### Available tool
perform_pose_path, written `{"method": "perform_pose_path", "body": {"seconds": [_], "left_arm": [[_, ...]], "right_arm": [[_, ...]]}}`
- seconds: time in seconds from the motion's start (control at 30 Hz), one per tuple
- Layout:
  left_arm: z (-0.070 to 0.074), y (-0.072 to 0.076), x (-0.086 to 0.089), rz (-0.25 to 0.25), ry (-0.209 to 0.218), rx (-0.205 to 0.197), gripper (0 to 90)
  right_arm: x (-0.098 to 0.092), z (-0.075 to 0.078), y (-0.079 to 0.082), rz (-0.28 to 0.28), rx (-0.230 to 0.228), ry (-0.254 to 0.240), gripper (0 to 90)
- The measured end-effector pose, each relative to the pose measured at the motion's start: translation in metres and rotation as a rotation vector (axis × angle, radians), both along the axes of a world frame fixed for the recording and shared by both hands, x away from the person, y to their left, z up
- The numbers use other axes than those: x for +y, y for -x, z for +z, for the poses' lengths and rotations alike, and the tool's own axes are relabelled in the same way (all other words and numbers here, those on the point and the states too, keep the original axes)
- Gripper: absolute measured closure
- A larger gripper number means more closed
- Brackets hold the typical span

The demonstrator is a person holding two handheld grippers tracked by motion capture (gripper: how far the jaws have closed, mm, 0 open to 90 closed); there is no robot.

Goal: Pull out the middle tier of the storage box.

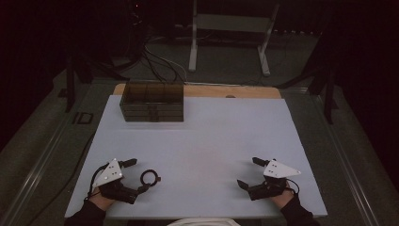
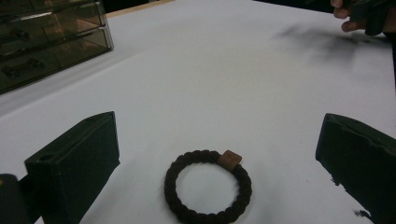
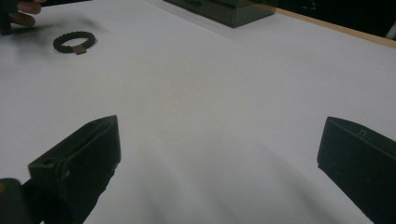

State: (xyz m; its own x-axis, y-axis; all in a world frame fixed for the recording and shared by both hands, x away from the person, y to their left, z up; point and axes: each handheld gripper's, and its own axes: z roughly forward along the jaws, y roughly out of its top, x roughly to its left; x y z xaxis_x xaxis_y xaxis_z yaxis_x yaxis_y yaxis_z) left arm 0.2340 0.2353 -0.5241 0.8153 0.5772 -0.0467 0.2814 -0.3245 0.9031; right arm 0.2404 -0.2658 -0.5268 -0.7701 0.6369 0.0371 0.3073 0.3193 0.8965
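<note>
Bracelet [image 1: 150,177] of dark braided cord, with a small brown tag on it, lies flat on the white table [image 1: 211,136] in the lower left of the high view. It sits between the two jaws of the left gripper [image 1: 137,175], which are spread wide and do not touch it. In the left gripper view the bracelet [image 2: 208,185] is at the bottom centre, with a black jaw at each side, apart from it. Right gripper [image 1: 248,172], in the lower right of the high view, is also released and holds nothing. Dark transparent drawer box [image 1: 152,102] stands in the upper left part of the table, well apart from both grippers.
</note>
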Motion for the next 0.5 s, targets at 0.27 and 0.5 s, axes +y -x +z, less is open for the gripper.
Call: {"method": "perform_pose_path", "body": {"seconds": [0.27, 0.5], "left_arm": [[0.0003, -0.0007, -0.0035, -0.024, 0.010, 0.007, 1.0], [0.0018, -0.0009, -0.0064, -0.050, 0.017, 0.007, 1.0]], "right_arm": [[-0.0027, 0.0015, 0.0037, -0.004, -0.012, -0.018, 0.0], [-0.0008, 0.0007, 0.0041, 0.008, -0.014, -0.010, 0.0]]}}
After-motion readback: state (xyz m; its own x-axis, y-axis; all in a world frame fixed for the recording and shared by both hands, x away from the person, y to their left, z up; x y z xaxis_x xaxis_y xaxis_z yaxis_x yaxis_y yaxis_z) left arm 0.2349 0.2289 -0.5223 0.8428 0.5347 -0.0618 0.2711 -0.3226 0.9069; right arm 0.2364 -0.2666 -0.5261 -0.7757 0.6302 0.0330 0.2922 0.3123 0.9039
